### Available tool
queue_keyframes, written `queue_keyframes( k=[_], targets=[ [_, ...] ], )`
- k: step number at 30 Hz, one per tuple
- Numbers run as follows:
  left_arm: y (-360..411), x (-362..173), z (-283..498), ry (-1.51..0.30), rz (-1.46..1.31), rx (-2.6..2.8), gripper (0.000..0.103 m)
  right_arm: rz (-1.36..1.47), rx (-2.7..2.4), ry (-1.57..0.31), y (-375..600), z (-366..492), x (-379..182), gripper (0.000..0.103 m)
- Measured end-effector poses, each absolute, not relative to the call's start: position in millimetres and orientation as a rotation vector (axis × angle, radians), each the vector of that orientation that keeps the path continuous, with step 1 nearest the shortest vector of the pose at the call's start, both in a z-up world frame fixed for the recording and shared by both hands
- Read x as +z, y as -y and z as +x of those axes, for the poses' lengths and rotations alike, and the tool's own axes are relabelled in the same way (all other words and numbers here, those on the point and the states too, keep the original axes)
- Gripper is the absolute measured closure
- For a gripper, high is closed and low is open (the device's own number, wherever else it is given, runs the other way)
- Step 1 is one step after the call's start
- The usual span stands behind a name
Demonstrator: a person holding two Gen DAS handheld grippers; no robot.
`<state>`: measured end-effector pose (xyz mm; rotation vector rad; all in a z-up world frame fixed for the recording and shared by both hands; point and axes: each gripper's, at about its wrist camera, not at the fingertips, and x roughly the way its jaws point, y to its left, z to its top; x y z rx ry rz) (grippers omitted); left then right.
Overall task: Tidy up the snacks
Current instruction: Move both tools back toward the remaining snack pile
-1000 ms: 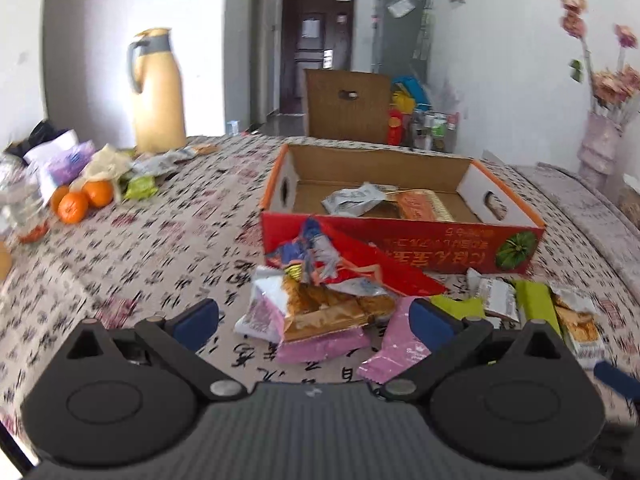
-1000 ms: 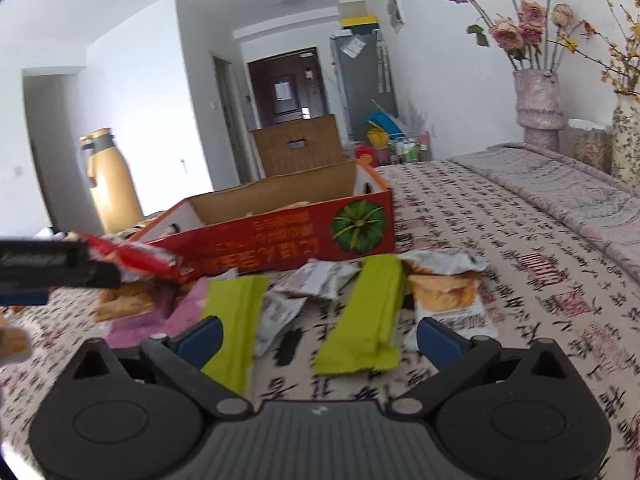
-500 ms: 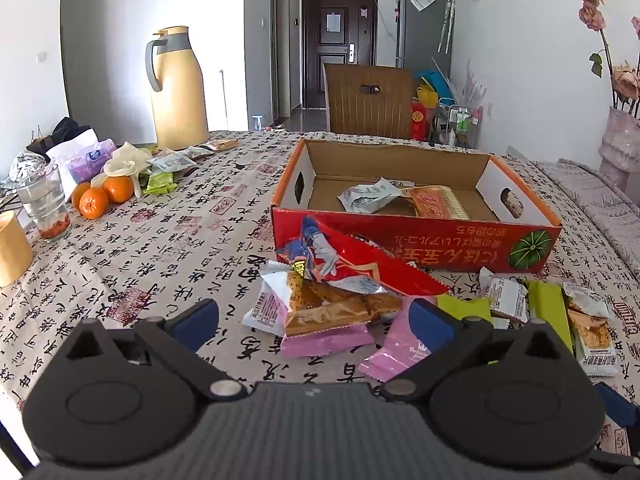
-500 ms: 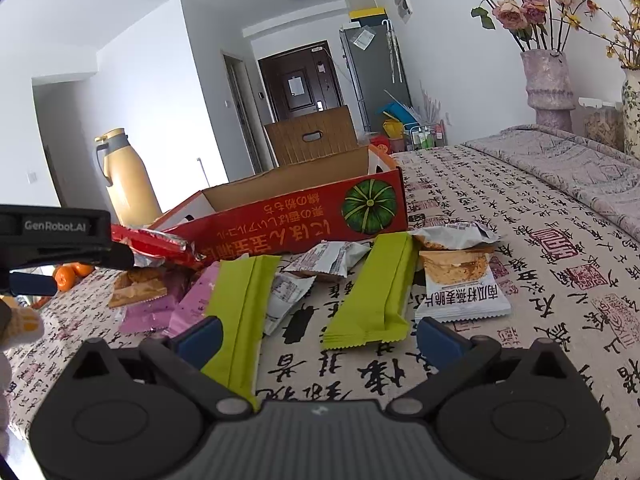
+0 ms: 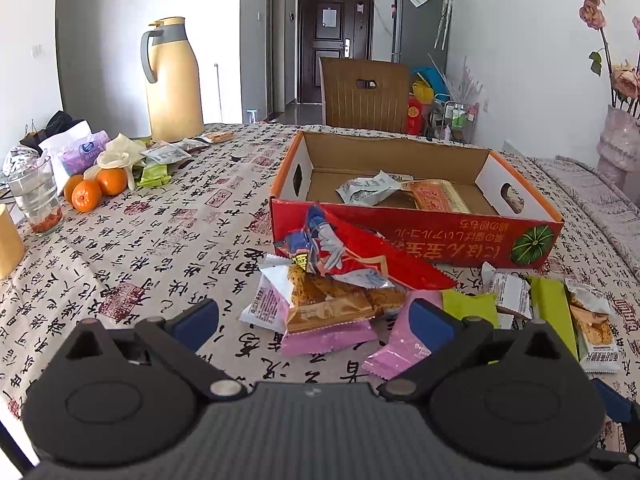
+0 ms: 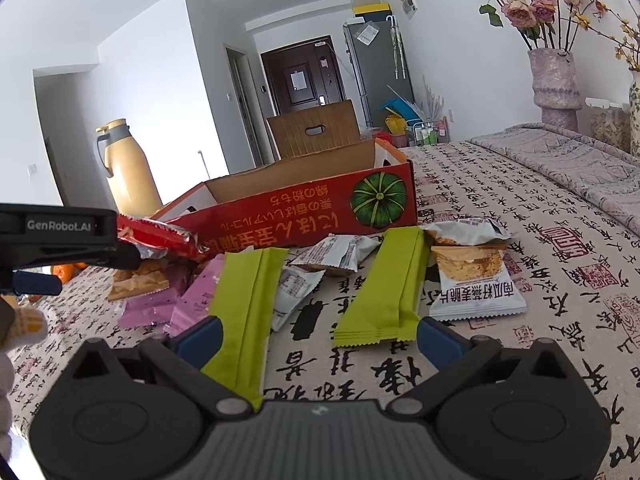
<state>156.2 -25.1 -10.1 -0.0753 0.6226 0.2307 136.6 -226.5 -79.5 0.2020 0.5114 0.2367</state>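
A red cardboard box (image 5: 416, 236) (image 6: 304, 216) stands open on the patterned tablecloth, with a silver packet (image 5: 368, 188) and an orange packet (image 5: 436, 196) inside. Loose snacks lie before it: a red bag (image 5: 360, 252), a brown packet (image 5: 332, 300), pink packets (image 5: 396, 348), green bars (image 6: 384, 284) (image 6: 248, 300) and a white packet (image 6: 472, 280). My left gripper (image 5: 312, 324) is open, just short of the brown and pink packets. My right gripper (image 6: 318, 338) is open over the green bars' near ends.
A yellow thermos (image 5: 172, 80), oranges (image 5: 96, 188), a glass (image 5: 36, 196) and bags (image 5: 76, 152) sit at the far left. A vase of flowers (image 6: 554, 80) stands at the right. A wooden chair (image 5: 364, 96) is behind the table. The left gripper's body (image 6: 56, 236) shows in the right wrist view.
Both grippers have pulled back and risen a little, so the box and snacks look farther off. Both stay open; no snack has moved.
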Motion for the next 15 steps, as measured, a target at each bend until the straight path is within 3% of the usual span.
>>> queue_keyframes(
  k=[15],
  targets=[
    [12,-18,154,-0.628,-0.082,0.198,0.0,0.149,0.071,-0.511,238,150,-86,0.005]
  ],
)
